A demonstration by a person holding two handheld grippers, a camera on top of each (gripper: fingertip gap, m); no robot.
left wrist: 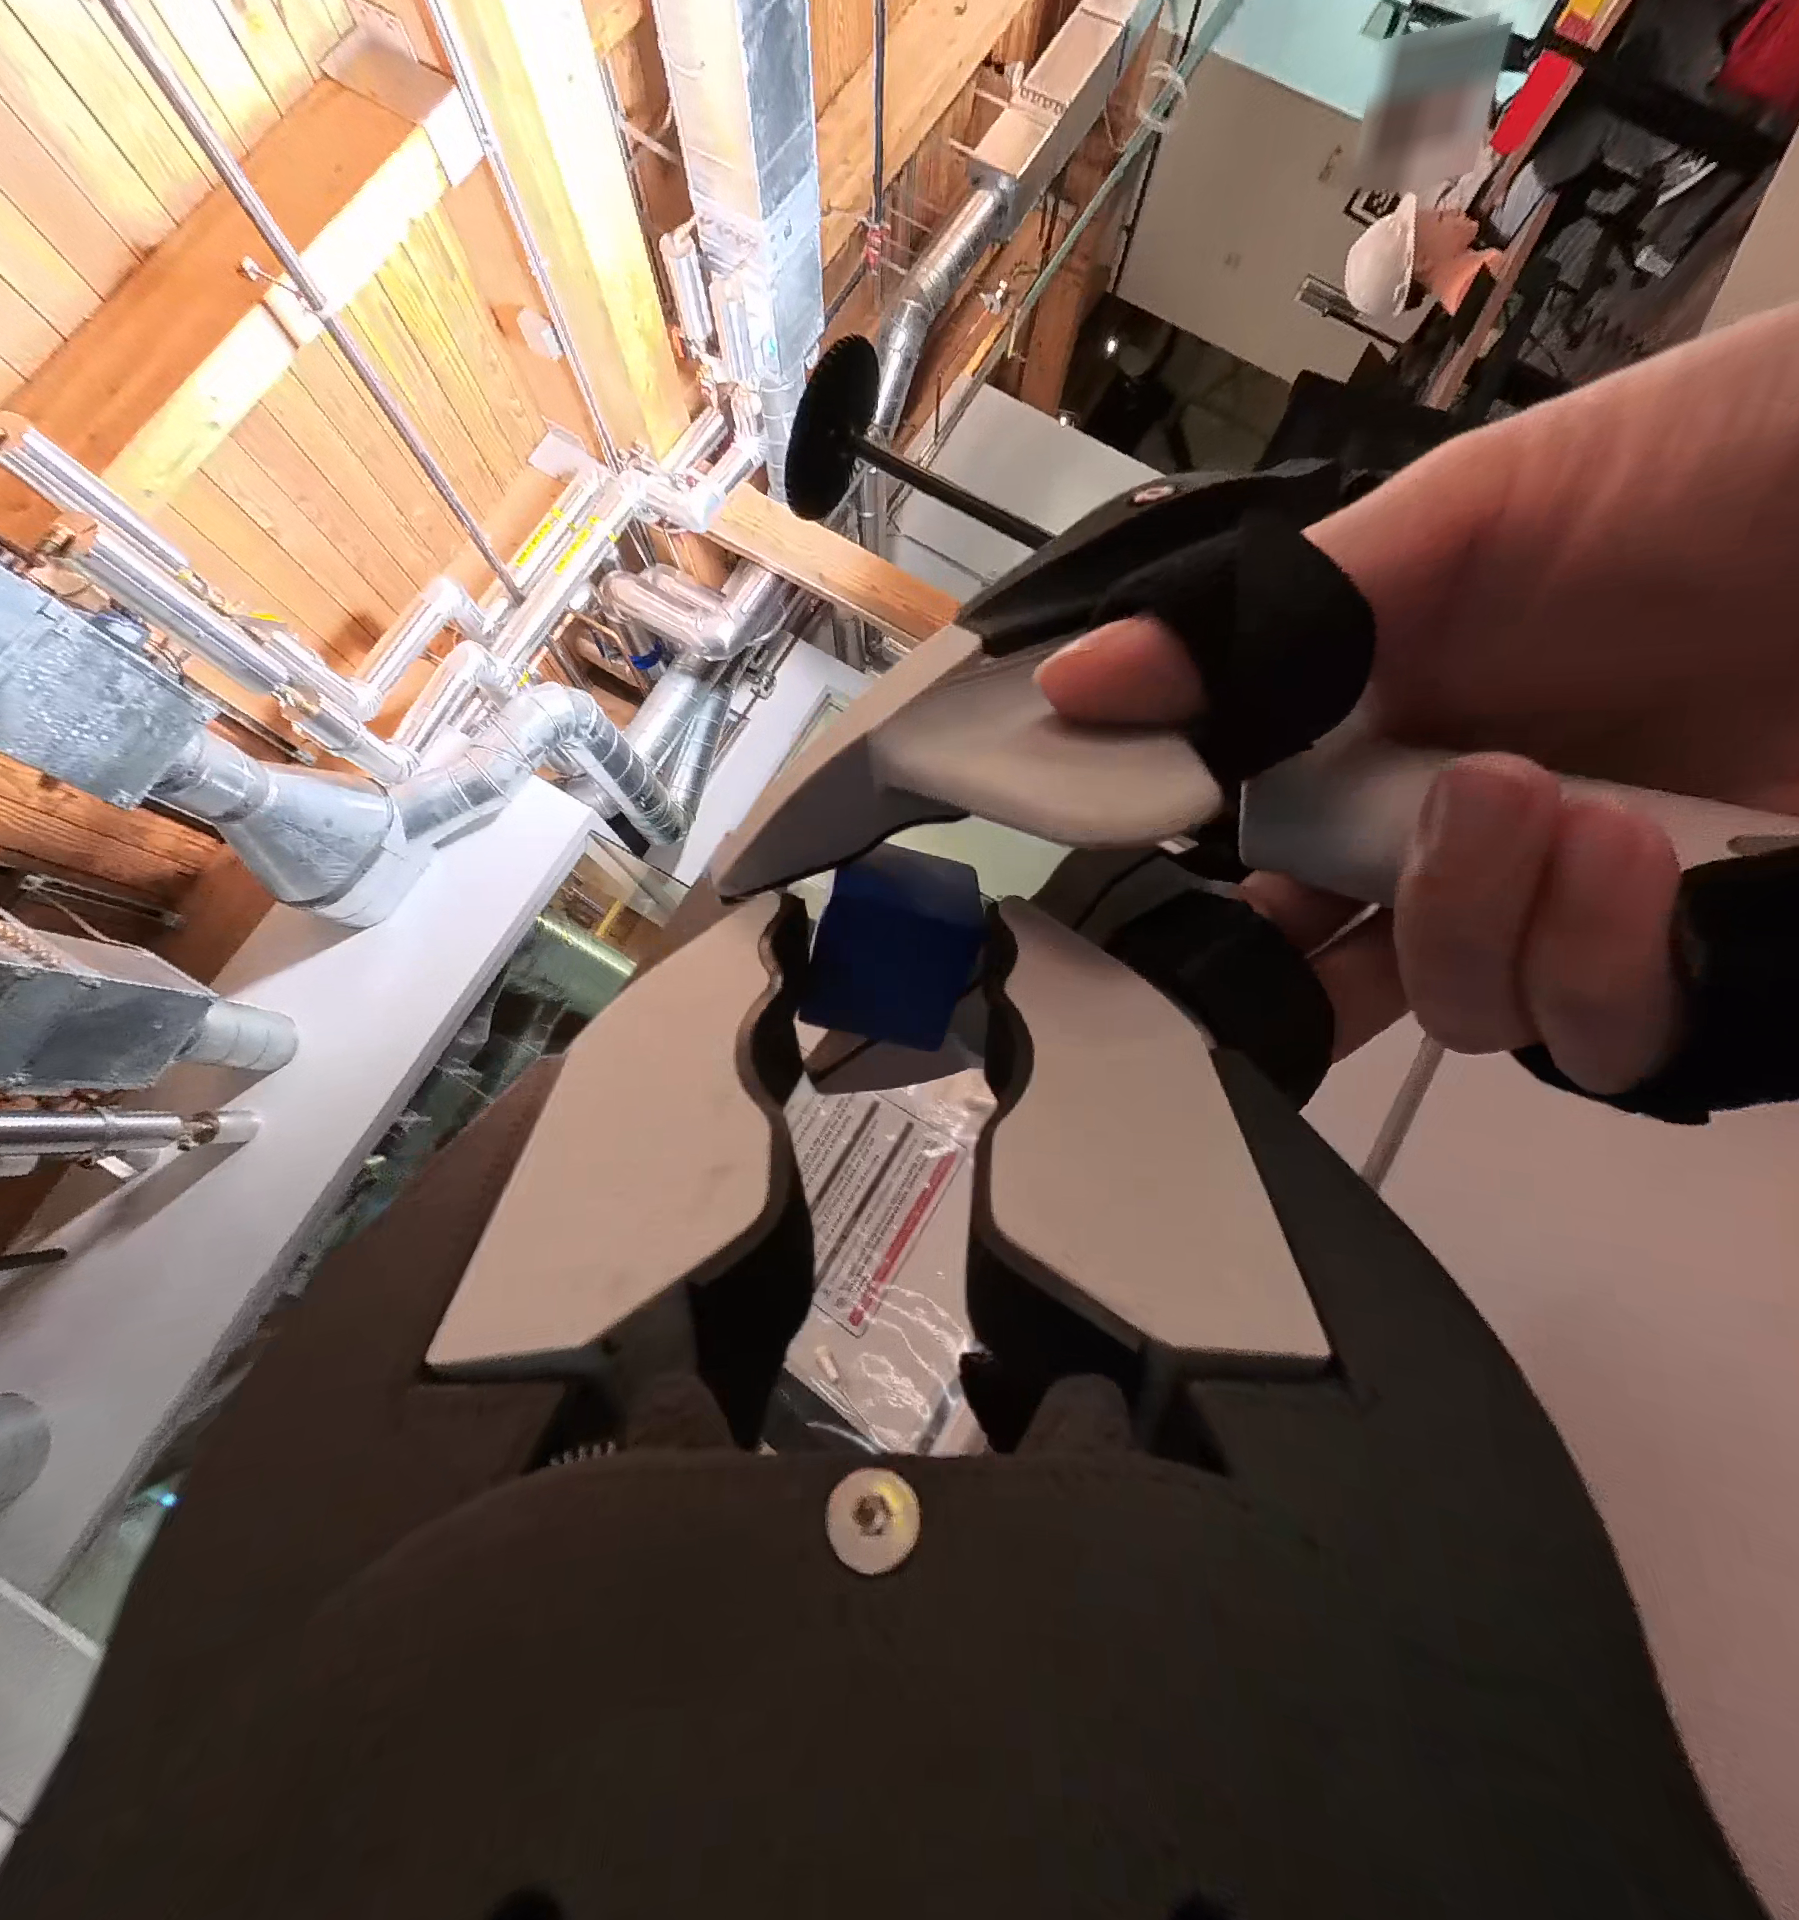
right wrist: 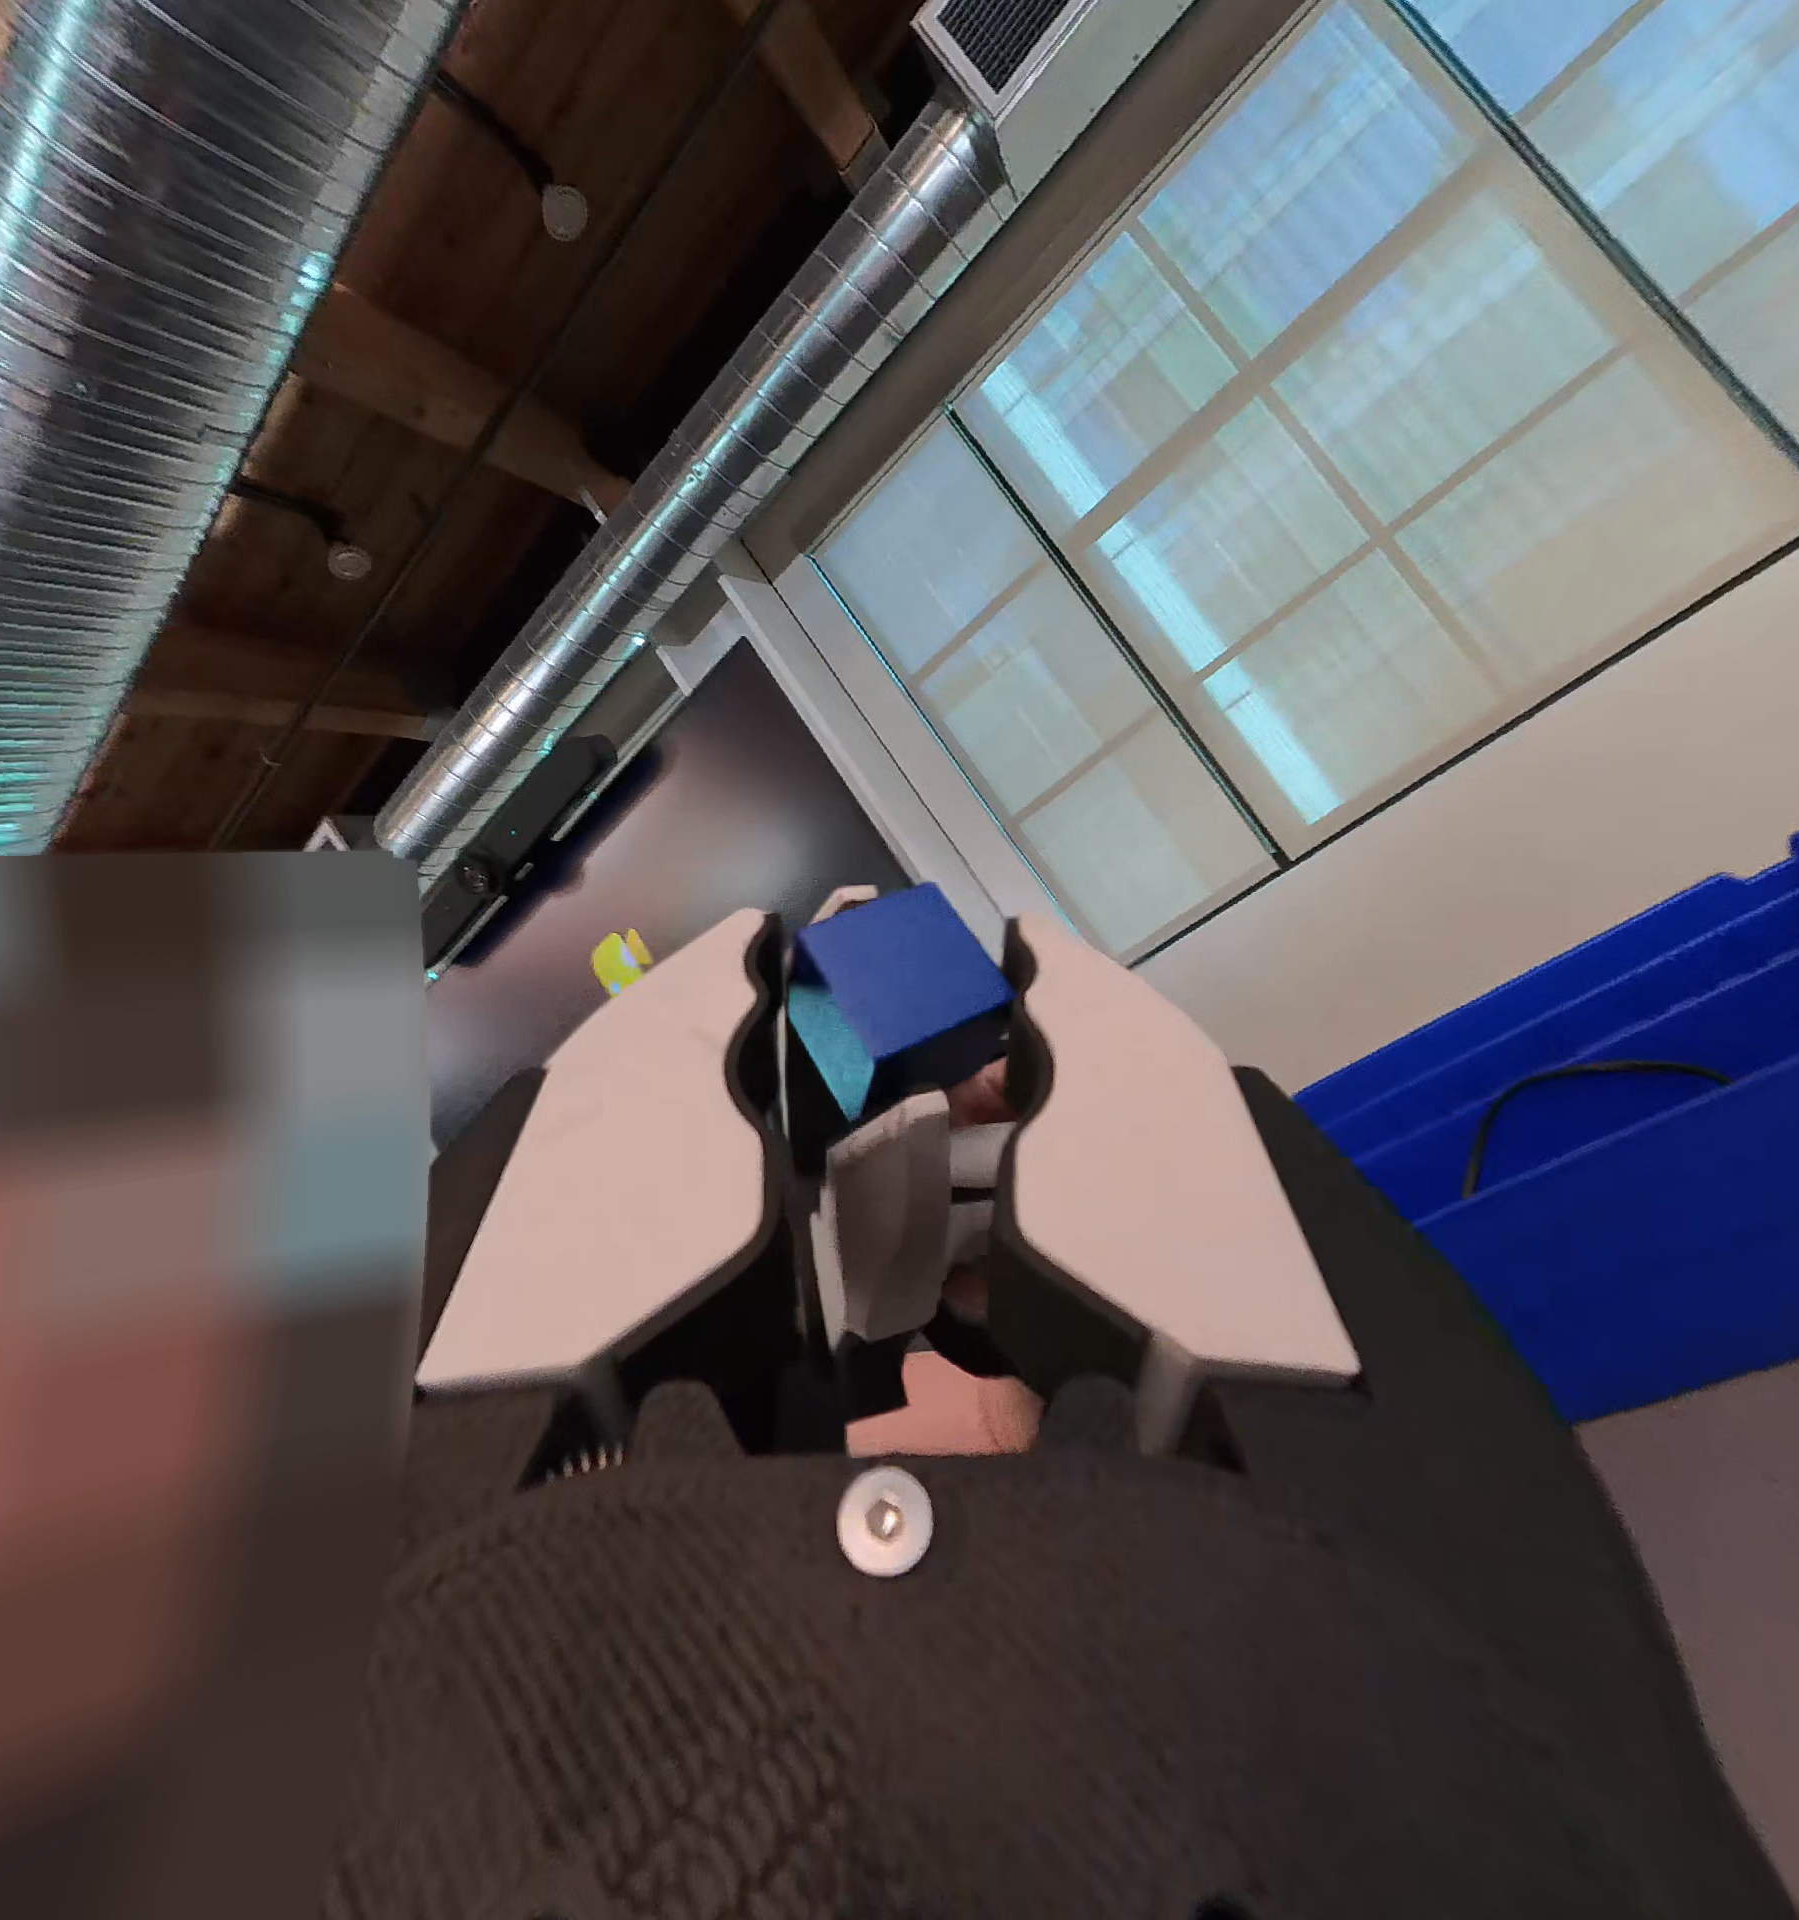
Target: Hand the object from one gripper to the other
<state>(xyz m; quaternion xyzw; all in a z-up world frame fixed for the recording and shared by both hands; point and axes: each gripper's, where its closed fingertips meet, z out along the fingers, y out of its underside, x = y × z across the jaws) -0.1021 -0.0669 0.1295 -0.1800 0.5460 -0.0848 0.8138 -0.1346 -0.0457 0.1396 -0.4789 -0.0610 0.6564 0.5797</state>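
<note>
**Blue block between both grippers, up under the ceiling ducts**

Your cameras tilt upward: wooden ceiling boards and silver metal ducts (left wrist: 282,831) fill the left wrist view, while the right wrist view gives you a large round duct (right wrist: 95,364), a gridded window (right wrist: 1342,520) and a white wall.

Only the left wrist view shows your right hand (left wrist: 1560,748), bare-fingered with black straps, wrapped round the right gripper (left wrist: 770,883), which comes in from the upper right, tip pointing down-left onto the block. Only the right wrist view shows the blue plastic bin (right wrist: 1653,1195) at the right, a black cable lying in it.

The small solid blue block (left wrist: 890,956) sits between the tips of your left gripper (left wrist: 890,961), whose jaws stand narrow with both tips against its sides. In the right wrist view the same block (right wrist: 905,987) lies between the tips of the right gripper (right wrist: 890,977), jaws equally narrow, closed on it. Below the block there, the left gripper's pale fingers (right wrist: 890,1195) show through the gap. A clear plastic bag (left wrist: 895,1247) with a printed label lies behind your left jaws.
</note>
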